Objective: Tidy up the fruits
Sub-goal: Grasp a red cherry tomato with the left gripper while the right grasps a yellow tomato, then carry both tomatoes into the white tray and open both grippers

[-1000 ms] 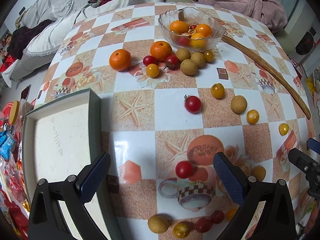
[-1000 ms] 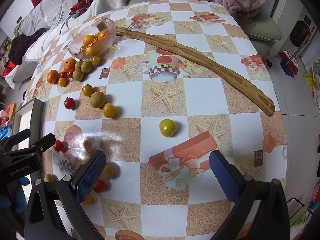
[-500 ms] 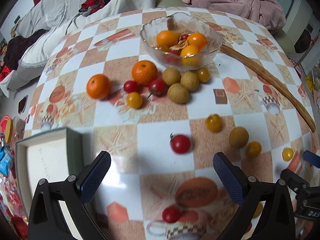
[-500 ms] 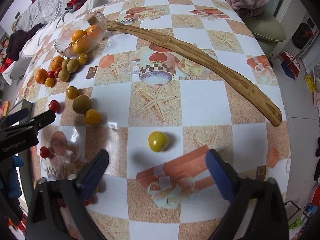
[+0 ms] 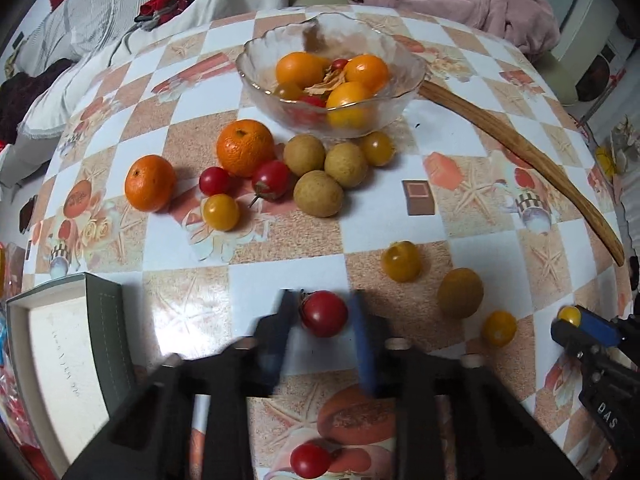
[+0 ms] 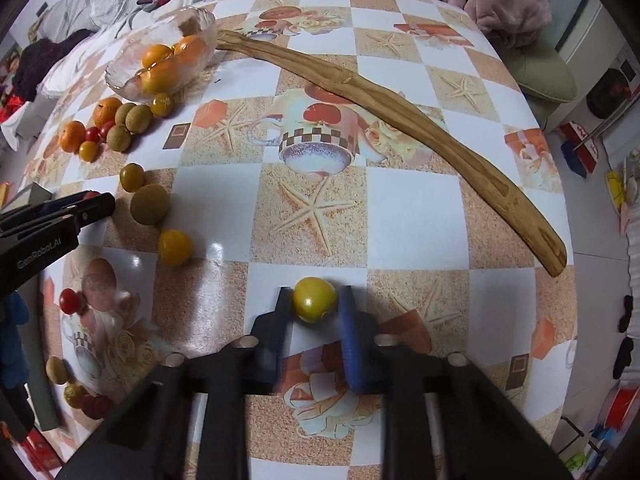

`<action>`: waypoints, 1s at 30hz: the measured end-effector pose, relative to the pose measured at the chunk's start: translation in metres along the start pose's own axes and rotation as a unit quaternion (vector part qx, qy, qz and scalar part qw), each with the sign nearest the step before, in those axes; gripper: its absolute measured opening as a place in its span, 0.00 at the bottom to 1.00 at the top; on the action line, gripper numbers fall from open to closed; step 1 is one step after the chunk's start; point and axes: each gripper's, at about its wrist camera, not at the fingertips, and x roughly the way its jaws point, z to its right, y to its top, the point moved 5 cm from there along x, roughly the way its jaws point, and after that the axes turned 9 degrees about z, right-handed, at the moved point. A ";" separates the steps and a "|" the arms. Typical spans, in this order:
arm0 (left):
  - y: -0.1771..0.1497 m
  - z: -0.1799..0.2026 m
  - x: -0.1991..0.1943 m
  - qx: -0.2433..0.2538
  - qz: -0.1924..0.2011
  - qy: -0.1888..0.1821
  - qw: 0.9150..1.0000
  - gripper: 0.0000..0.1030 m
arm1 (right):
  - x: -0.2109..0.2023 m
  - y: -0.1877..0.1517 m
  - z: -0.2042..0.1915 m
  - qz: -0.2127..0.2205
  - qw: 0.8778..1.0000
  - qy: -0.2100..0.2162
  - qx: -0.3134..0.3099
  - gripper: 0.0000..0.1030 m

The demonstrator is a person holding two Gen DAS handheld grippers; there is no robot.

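Our left tongs (image 5: 322, 314) sit low over the bench (image 5: 384, 216) with their blue pads drawn in on either side of a red cherry tomato (image 5: 323, 313); the pads lie right against its flanks, though motion blur keeps us from telling whether they press it firmly. Our right tongs (image 6: 314, 302) bracket a yellow tomato (image 6: 314, 299) the same way, pads hard beside it on both sides while it rests on the bench. Ahead of the left tongs and slightly to their right lie another yellow tomato (image 5: 401, 261) and a brown longan (image 5: 460, 293), with a smaller yellow one (image 5: 499, 328) nearer us. Farther ahead stands the glass bowl (image 5: 256, 68), holding oranges and a few small tomatoes, and just in front of it a cluster of two mandarins (image 5: 245, 147), three longans, and red and yellow tomatoes. To the left of the left tongs sits an open grey box (image 5: 108, 340). Beyond the right tongs a long curved wooden stick (image 6: 400, 100) crosses the bench from the bowl toward the right edge.
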 end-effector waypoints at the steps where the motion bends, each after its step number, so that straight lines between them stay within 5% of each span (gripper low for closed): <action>1: -0.001 0.000 -0.001 -0.002 0.000 -0.003 1.000 0.23 | -0.001 -0.001 0.001 -0.001 1.000 0.006 0.008 0.23; 14: -0.018 -0.030 -0.057 -0.044 0.027 -0.031 0.998 0.23 | -0.040 0.005 -0.028 0.021 0.996 0.085 0.023 0.23; 23: -0.056 -0.111 -0.096 -0.094 0.034 0.023 0.995 0.23 | -0.050 0.017 -0.126 0.015 0.988 0.151 -0.040 0.23; 30: -0.093 -0.196 -0.107 -0.161 0.027 0.084 0.983 0.23 | -0.049 0.022 -0.224 0.005 0.973 0.208 -0.099 0.23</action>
